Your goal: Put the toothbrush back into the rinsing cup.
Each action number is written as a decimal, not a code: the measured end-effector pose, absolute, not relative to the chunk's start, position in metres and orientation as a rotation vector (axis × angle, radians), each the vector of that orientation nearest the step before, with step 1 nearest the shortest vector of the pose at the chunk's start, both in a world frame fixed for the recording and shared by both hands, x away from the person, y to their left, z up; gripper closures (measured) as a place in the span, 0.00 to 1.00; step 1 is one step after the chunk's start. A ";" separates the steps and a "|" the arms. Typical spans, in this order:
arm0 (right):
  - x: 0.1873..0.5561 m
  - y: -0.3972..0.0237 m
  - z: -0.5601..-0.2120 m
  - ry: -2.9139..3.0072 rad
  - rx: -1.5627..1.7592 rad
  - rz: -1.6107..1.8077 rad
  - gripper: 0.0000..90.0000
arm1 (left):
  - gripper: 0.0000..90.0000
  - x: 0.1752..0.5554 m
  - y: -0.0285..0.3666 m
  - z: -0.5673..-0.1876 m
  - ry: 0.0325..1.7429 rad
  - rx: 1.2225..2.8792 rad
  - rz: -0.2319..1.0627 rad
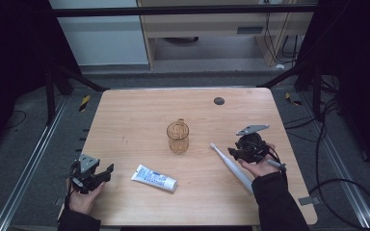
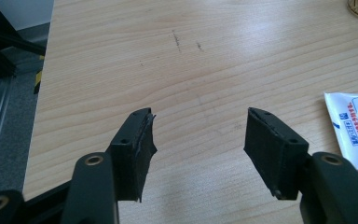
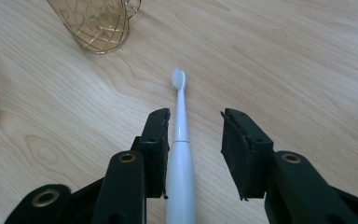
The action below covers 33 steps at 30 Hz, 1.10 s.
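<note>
A white electric toothbrush (image 1: 231,166) lies flat on the wooden table (image 1: 139,110), bristles toward the far left. My right gripper (image 1: 233,153) hangs low over its neck. In the right gripper view the toothbrush (image 3: 181,154) runs between the jaws, close against the left fingertip (image 3: 156,140), and the right gripper (image 3: 196,114) is open with a wide gap on the other side. An amber glass cup (image 1: 178,136) stands mid-table. A white toothpaste tube (image 1: 154,177) lies near the front. My left gripper (image 1: 107,174) rests at the front left corner, and in its own view the left gripper (image 2: 198,121) is open over bare wood.
The cup (image 3: 98,23) stands just beyond and left of the brush head. The tube's end (image 2: 354,135) lies right of the left jaws. A dark round spot (image 1: 218,100) marks the far side of the table. Metal rails and cables run along the floor on both sides.
</note>
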State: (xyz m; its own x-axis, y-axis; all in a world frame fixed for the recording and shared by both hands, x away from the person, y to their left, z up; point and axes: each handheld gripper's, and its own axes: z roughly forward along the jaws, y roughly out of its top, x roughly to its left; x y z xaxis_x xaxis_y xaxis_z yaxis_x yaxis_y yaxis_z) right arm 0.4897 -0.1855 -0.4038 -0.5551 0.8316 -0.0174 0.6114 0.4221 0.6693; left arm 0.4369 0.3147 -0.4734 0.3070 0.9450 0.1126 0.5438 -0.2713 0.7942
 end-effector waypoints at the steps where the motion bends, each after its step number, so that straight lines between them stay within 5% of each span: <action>1: 0.494 -0.183 -0.406 2.354 1.237 0.859 0.68 | 0.48 0.437 0.315 -0.473 1.322 1.929 0.780; 33: 0.513 -0.171 -0.443 2.533 1.280 0.664 0.70 | 0.45 0.439 0.315 -0.476 1.352 1.947 0.725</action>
State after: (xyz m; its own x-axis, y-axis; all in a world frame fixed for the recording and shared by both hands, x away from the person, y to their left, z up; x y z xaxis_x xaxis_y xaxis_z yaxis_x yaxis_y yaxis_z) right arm 0.5130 -0.1706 -0.4434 -0.5933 0.8050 0.0020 0.7023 0.5165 0.4899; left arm 0.4385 0.3154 -0.4757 0.3155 0.9459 0.0751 0.5862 -0.2566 0.7685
